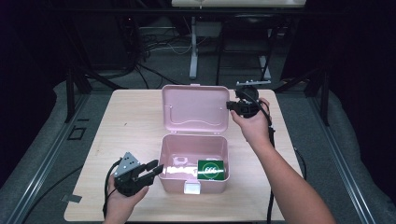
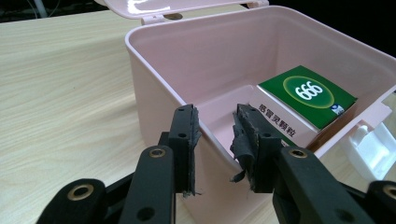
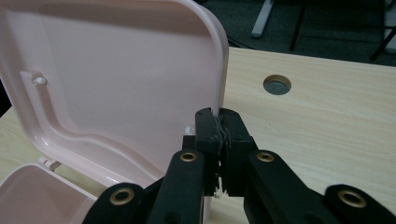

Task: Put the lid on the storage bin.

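the left gripper (image 2: 215, 140), fingers parted and empty, straddles the near left wall of the open pink plastic box (image 1: 169, 184) on the wooden worktop (image 1: 126, 126). inside lies a green-topped carton (image 1: 211, 169). farther off, the right gripper (image 3: 219, 137) pinches the raised pink lid's (image 1: 194, 108) edge.

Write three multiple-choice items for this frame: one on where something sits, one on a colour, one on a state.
1. Where in the pink box is the green carton?
A. Its left end
B. Its right end
C. On the lid

2. What colour is the clasp at the box's front?
A. White
B. Black
C. Green

3. How is the lid held?
A. Shut flat
B. Lying detached
C. Open, its edge pinched by the right gripper

Answers: 1 B, the carton lies by the right wall in the high view. 2 A, it shows white against the pink. 3 C, the fingers close on the upright lid's rim, while the left gripper gapes at the box wall.
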